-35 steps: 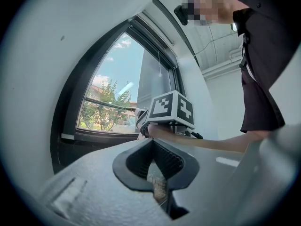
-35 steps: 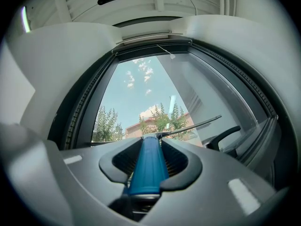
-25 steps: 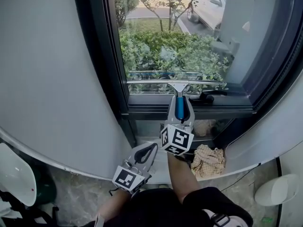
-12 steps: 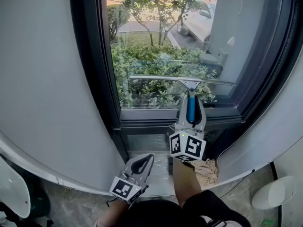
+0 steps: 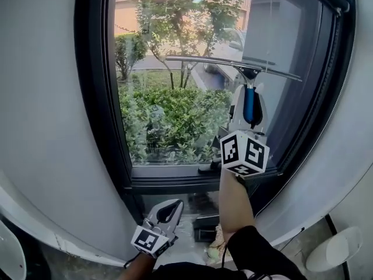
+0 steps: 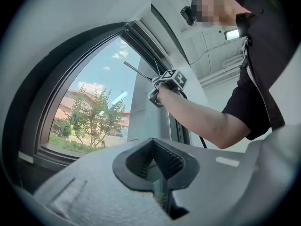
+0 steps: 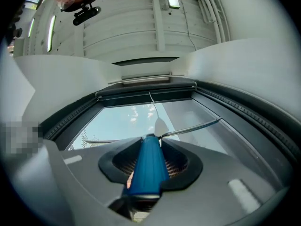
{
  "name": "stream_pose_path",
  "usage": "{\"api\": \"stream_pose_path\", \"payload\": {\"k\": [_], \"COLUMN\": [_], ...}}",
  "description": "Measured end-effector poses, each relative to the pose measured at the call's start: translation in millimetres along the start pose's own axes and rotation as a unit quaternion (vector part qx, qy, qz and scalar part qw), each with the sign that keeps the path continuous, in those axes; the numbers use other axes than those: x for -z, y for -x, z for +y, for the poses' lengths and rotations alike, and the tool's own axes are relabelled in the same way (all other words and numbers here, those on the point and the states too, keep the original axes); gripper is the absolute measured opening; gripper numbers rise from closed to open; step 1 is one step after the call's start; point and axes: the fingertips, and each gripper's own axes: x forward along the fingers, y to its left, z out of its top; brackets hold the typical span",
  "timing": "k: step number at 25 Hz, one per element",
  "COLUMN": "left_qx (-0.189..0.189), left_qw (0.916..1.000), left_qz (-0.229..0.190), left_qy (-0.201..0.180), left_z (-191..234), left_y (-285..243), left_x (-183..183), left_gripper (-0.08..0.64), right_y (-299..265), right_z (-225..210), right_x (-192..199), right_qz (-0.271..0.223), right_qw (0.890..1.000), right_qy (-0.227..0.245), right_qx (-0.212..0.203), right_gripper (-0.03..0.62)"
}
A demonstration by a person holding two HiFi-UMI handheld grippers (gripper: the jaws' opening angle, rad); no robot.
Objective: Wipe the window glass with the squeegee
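The squeegee (image 5: pixel 233 63) is held high on the window glass (image 5: pixel 169 104), near the top of the pane and over to the right side. Its blue handle (image 7: pixel 146 166) is gripped tight between the jaws of the right hand-held gripper (image 5: pixel 249 108), which is high up on a stretched arm. The long thin blade is laid sideways across the glass, with its right end a little lower than its left. The handle is pointed down from the middle of the blade into the hand-held gripper, so the blade is found just above the jaws. Whether the rubber edge is pressed flat on the glass cannot be told for sure, but it looks very close.

The left hand-held gripper (image 5: pixel 166 212) is seen far down, below the window frame (image 5: pixel 175 179), well apart from the squeegee. Its jaws are closed together and nothing is held in them. So the right hand is the only one near the tool.

A pull straight down is likely called for next, since lots of glass is left below the blade. The blade should be pressed evenly, or streaks may be left. The left strip of glass is not reached by the blade
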Motion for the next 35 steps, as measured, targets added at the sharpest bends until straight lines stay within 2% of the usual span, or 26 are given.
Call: {"api": "stream_pose_path", "payload": {"k": [3,9,14,21,30,35], "left_qx": [-0.005,-0.009,-0.003,0.011,0.021,0.020], "left_qw": [1.0000,0.9997,0.9997,0.9992,0.9995,0.9995], "left_qz": [-0.001,-0.015,-0.013,-0.012,0.003,-0.002], "left_qy": [0.004,-0.016,-0.021,-0.035,-0.025,-0.024], "left_z": [4,12,11,3,-1,1], "left_y": [-8,-24,-38,-49,-55,-55], "left_x": [-6,-8,-13,-12,0,1], "left_gripper": [0.002,0.002,0.002,0.002,0.001,0.002], "right_y": [-28,-62,-78,-77,-67,-59], "right_z": [-8,-17,-17,-18,-20,-23], "right_x": [-17,-30,-28,-23,-17,-10], "right_qz": [-0.018,-0.034,-0.036,-0.034,-0.029,-0.024], "right_qw": [1.000,0.999,0.999,0.999,0.999,0.999], "right_qy": [-0.003,-0.029,-0.018,-0.025,-0.016,-0.016], "right_qx": [-0.006,-0.009,-0.017,-0.023,-0.024,-0.019], "right_gripper": [0.131,0.131,0.132,0.132,0.132,0.132]}}
